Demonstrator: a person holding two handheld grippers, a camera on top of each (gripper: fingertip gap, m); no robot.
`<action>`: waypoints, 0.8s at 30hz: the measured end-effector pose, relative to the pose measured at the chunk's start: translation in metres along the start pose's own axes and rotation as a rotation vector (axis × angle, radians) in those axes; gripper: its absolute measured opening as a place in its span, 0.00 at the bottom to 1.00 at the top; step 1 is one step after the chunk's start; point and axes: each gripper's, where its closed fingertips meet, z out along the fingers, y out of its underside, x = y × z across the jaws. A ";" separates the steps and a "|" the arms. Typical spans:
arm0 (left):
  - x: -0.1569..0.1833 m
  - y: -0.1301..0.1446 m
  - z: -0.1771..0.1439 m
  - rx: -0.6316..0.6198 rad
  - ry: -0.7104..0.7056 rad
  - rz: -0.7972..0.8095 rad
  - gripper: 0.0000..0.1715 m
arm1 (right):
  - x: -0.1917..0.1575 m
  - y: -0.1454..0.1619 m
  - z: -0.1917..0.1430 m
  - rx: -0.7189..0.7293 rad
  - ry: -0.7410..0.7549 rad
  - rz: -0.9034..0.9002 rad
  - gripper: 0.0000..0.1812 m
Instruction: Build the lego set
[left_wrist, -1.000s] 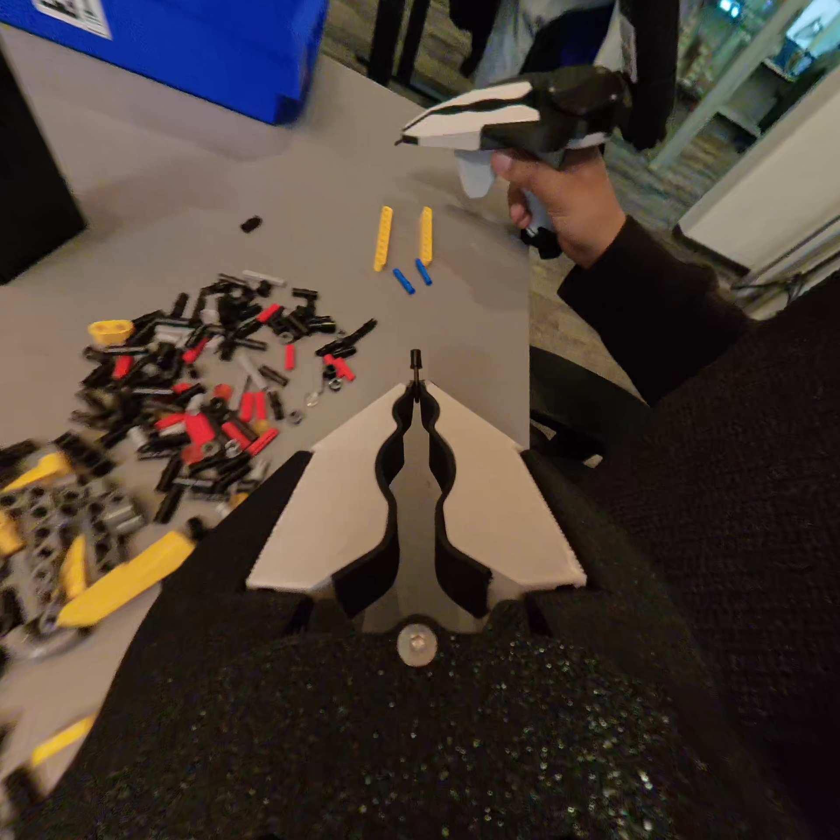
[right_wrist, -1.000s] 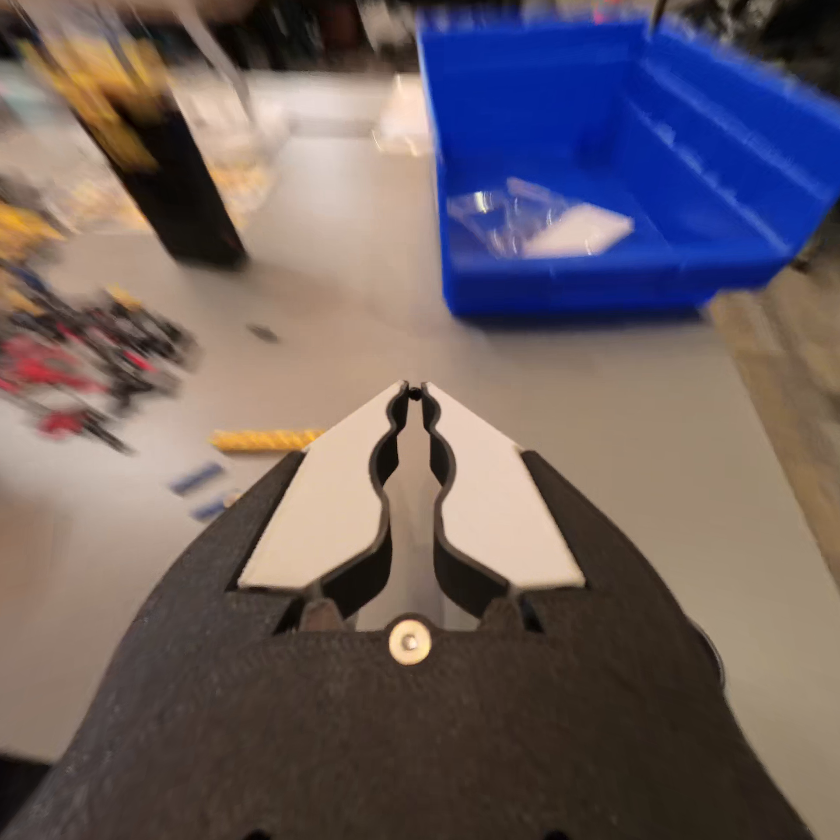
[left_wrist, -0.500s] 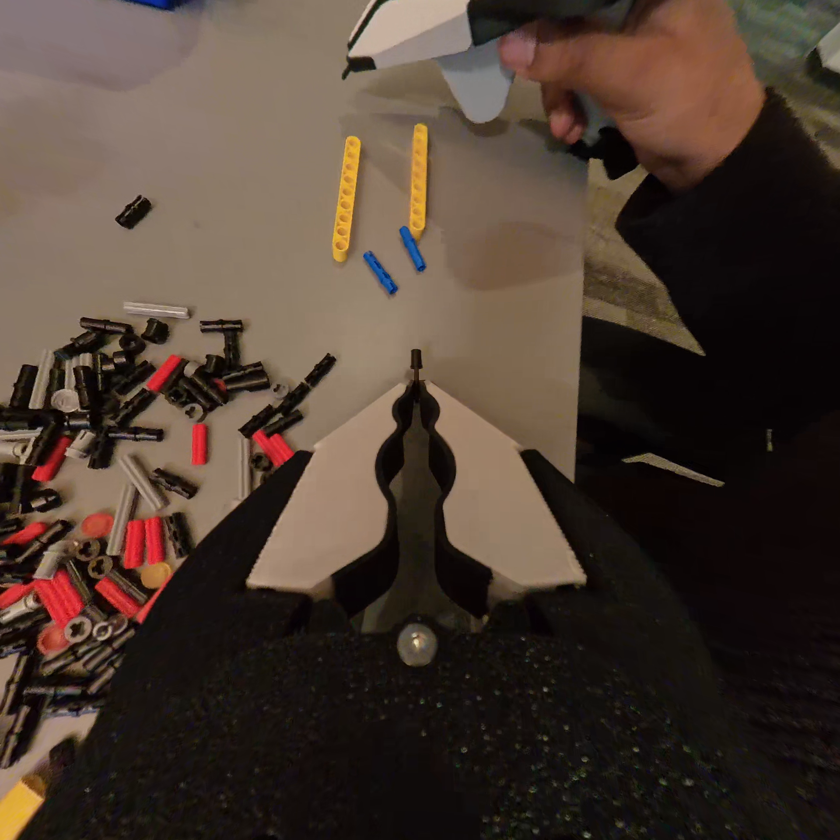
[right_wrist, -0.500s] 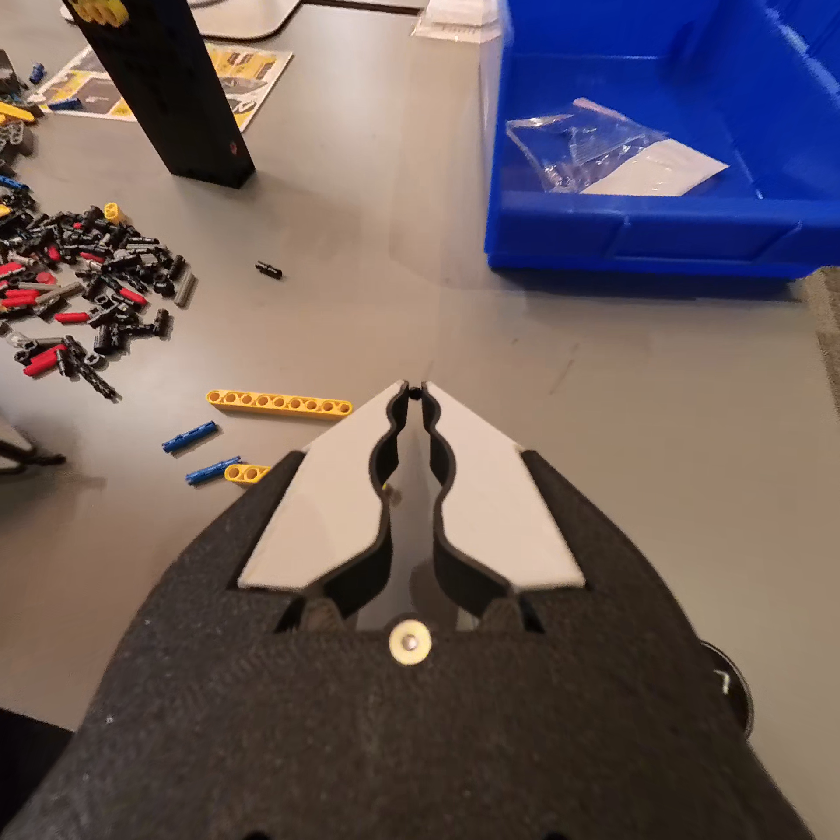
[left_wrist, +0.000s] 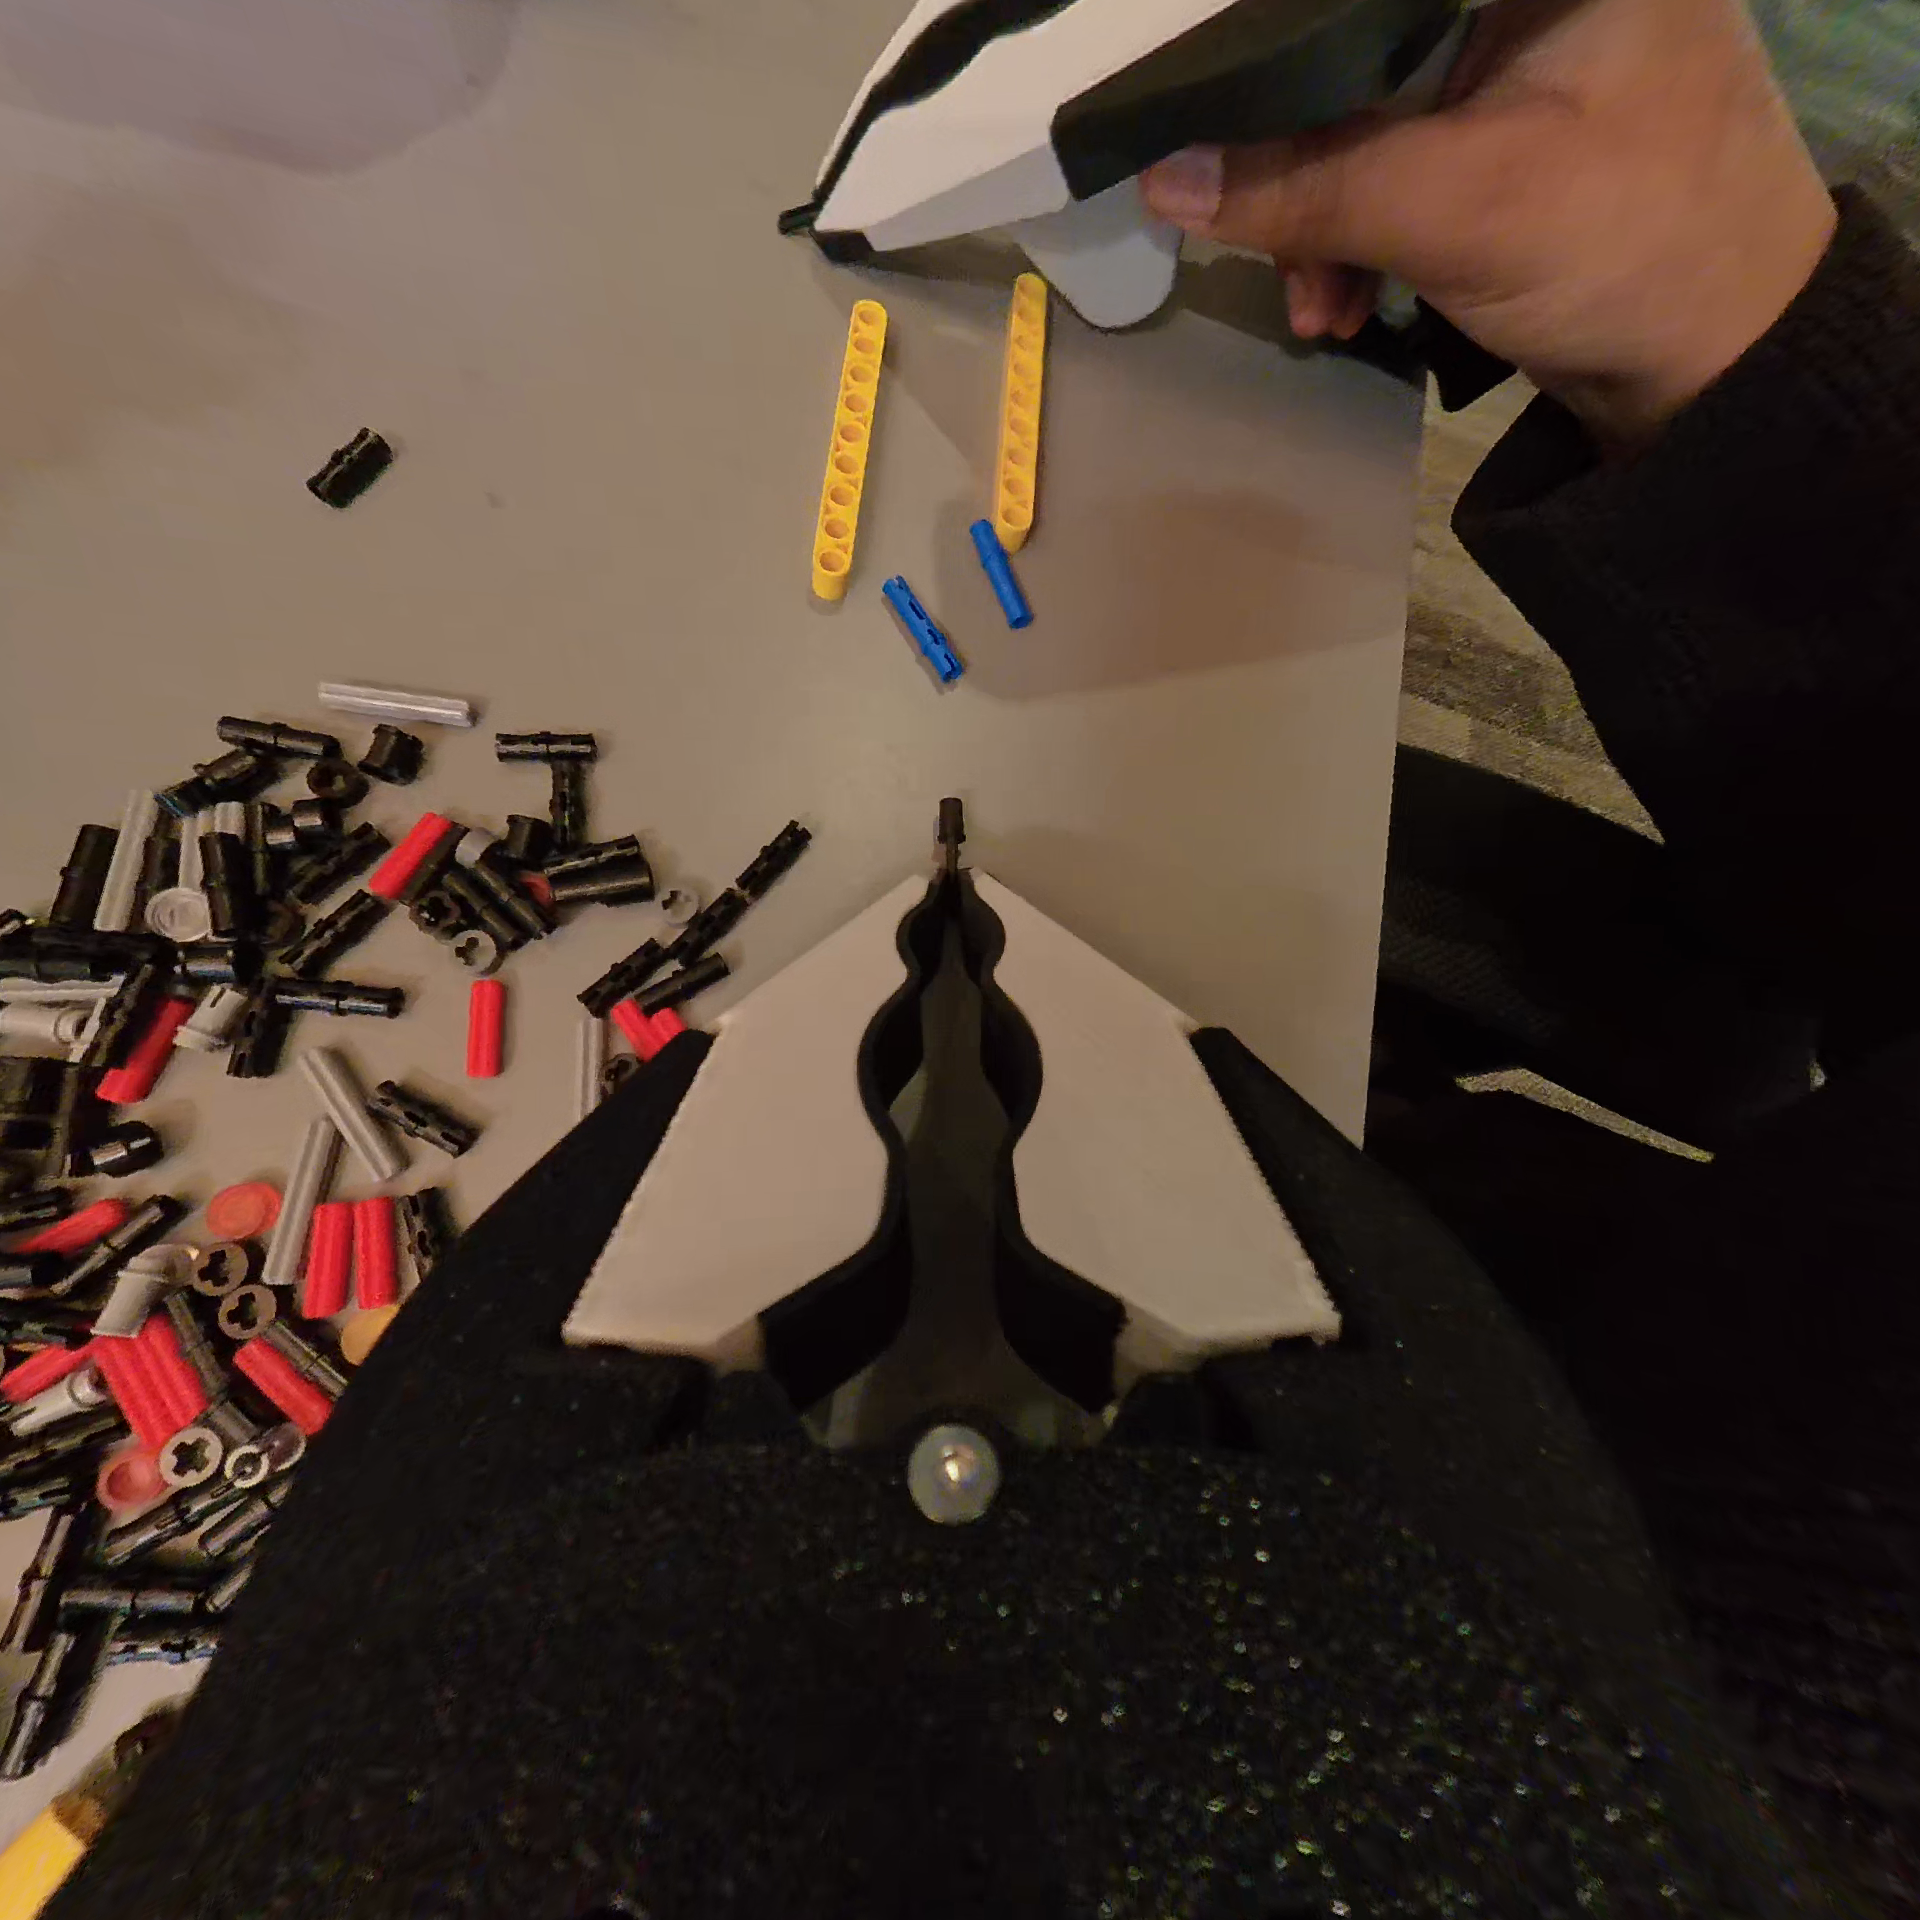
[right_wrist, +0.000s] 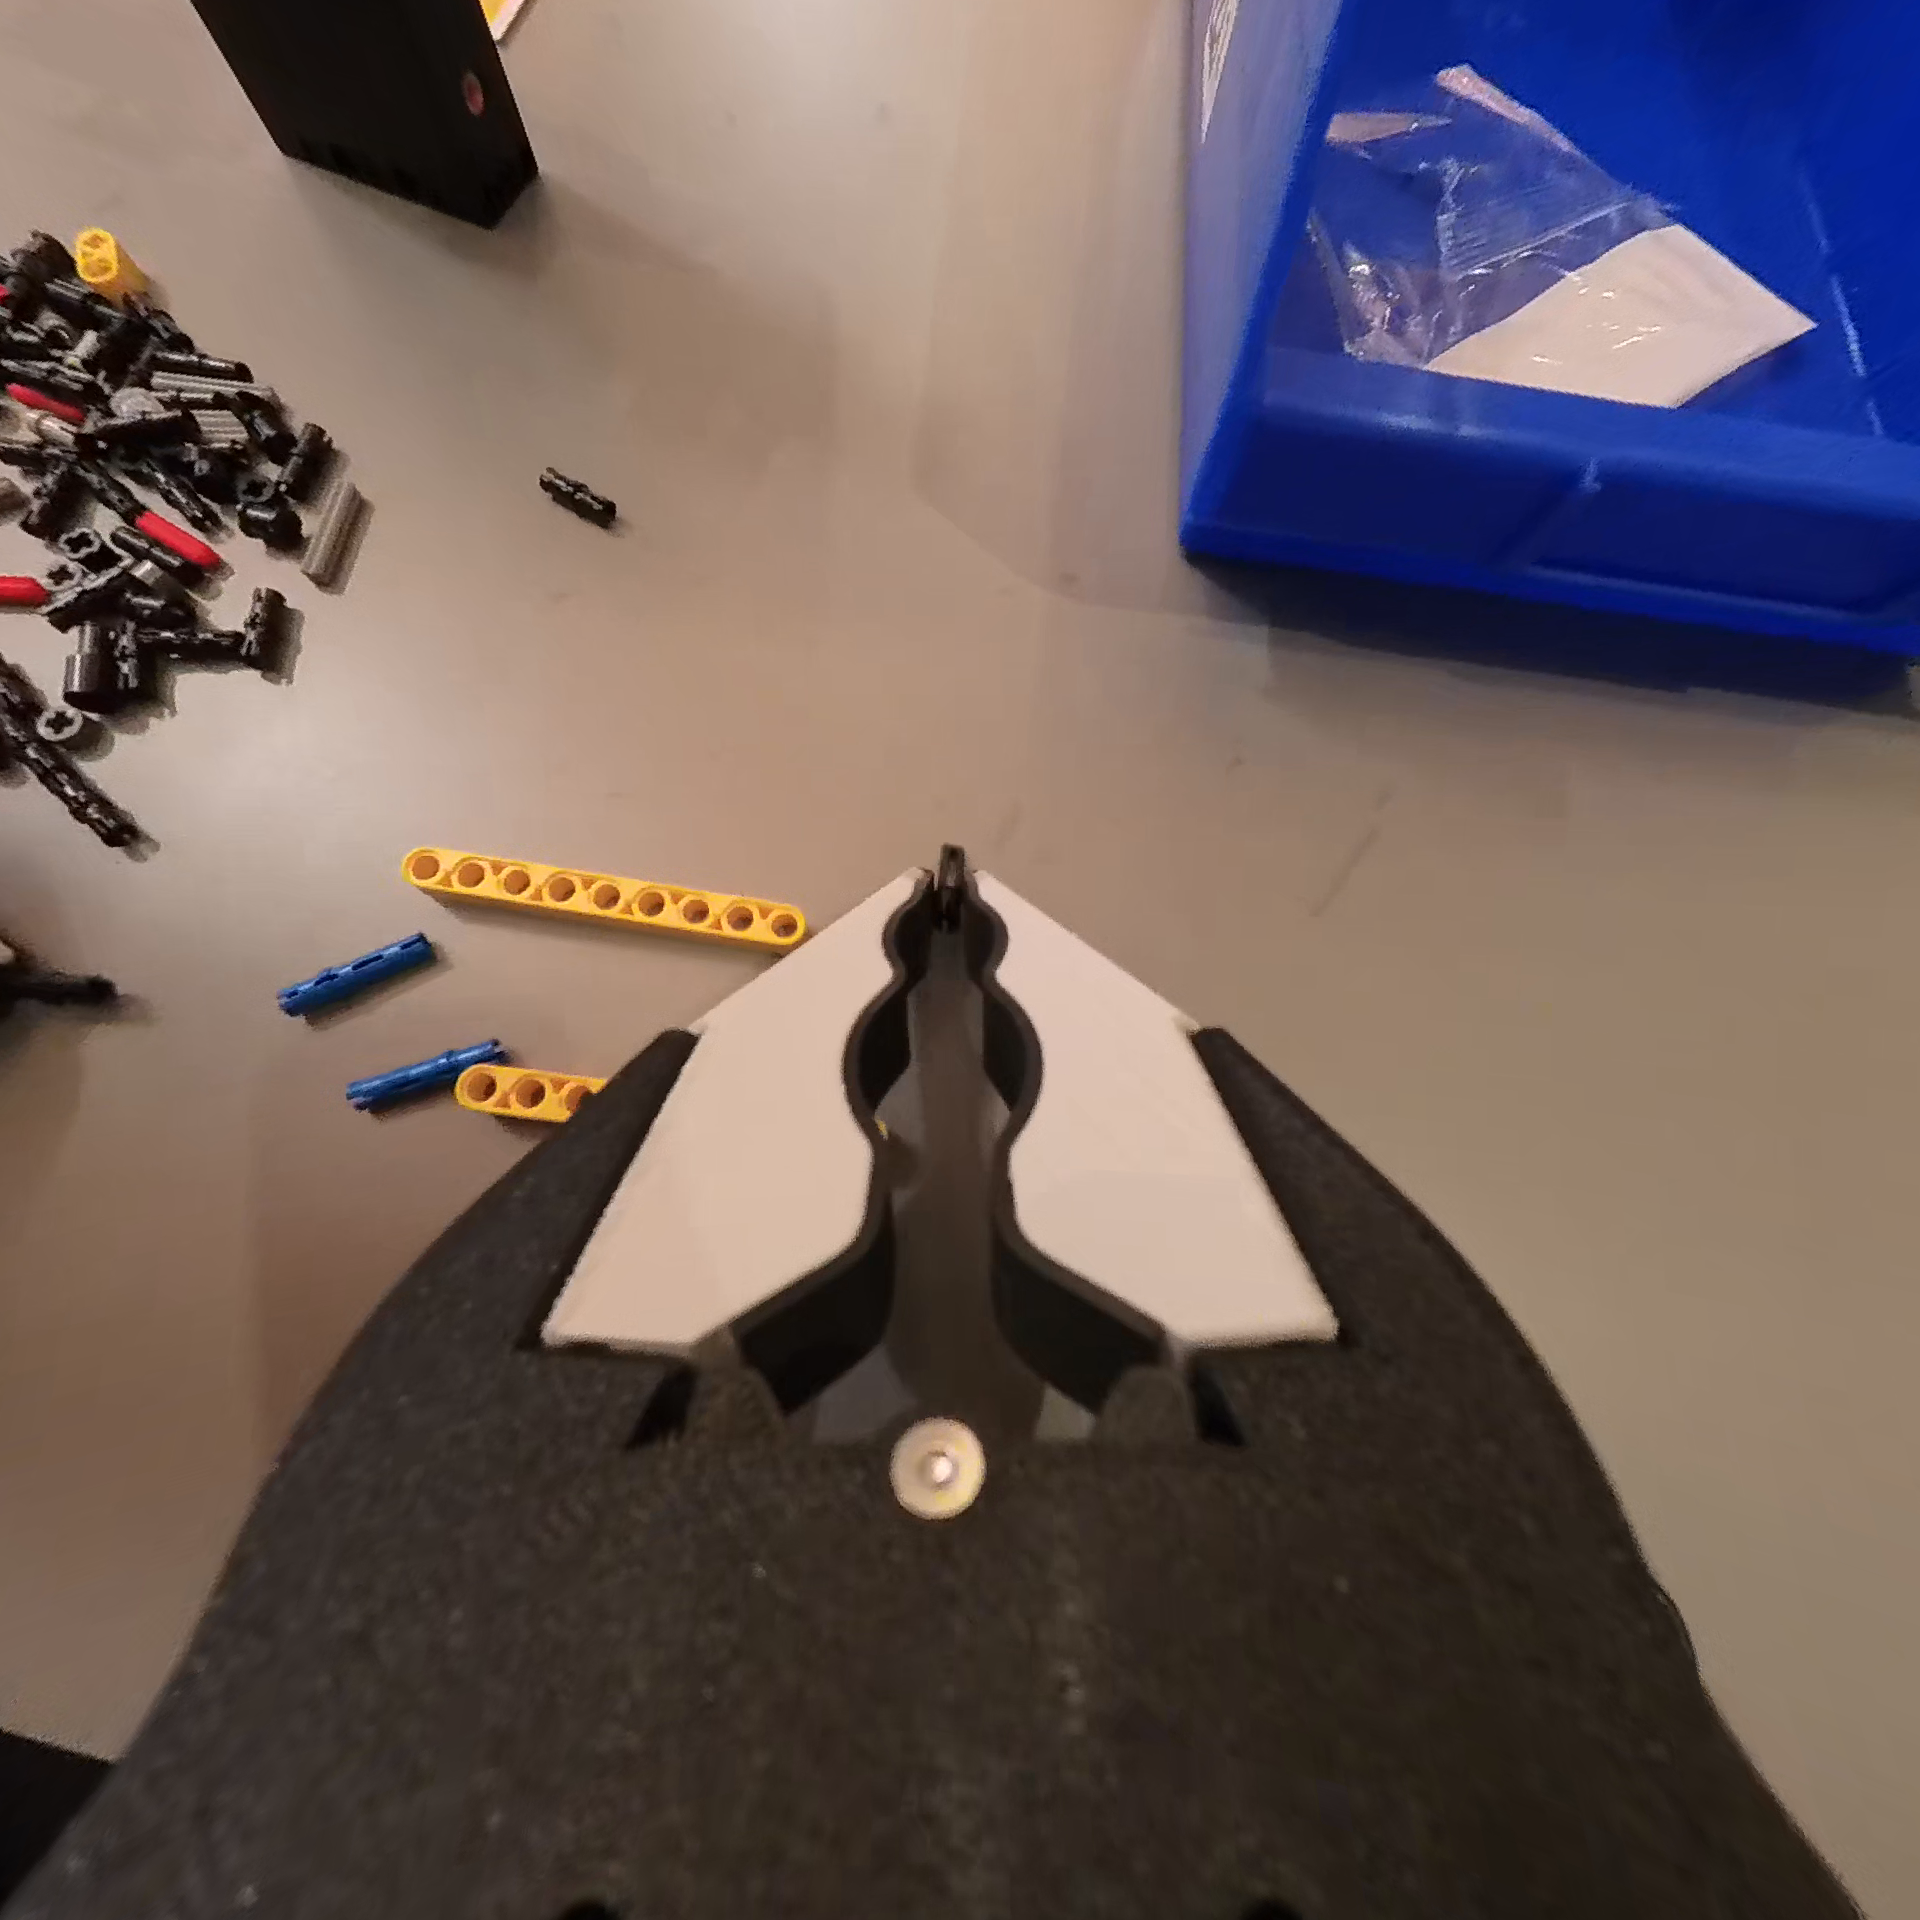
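Your grey table (left_wrist: 644, 312) carries everything, and the two yellow beams serve as the landmark. Beyond the beams in the right wrist view sits the blue bin (right_wrist: 1455, 488), with a clear plastic bag (right_wrist: 1507, 270) and a white sheet inside. Left of the bin, past the beams, stands a black block (right_wrist: 384, 104). The heap of black, red and grey pins (left_wrist: 229, 1039) lies to the left of the beams in the left wrist view, and one stray black connector (left_wrist: 350, 467) lies between heap and beams.

The longer-showing yellow beam (right_wrist: 603, 900) and its twin (left_wrist: 1020, 410) lie nearly parallel, long axes running away from your left gripper. Two blue pins (left_wrist: 922, 628) lie just off their near ends, one touching the twin's end.

Your left gripper (left_wrist: 951, 883) is closed on a small black pin (left_wrist: 950, 826) that sticks straight out past the tips, along the fingers' line, over bare table on the near side of the beams. Your right gripper (right_wrist: 948, 878) is likewise closed on a tiny black pin (right_wrist: 950, 868) at its tips, hovering directly above the twin beam.

Since a second ago, both grippers have come nearer the beams; the right gripper has dropped lower over them, with its grip unchanged.
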 end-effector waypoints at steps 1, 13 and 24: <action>0.000 0.000 0.000 0.000 -0.005 0.000 0.01 | -0.001 0.001 0.000 -0.005 -0.005 0.001 0.03; -0.001 0.000 0.000 0.001 0.009 -0.016 0.01 | -0.001 0.001 0.001 -0.007 -0.081 0.084 0.03; 0.000 0.000 0.000 0.002 0.024 -0.033 0.01 | -0.001 0.001 0.001 -0.007 -0.098 0.105 0.03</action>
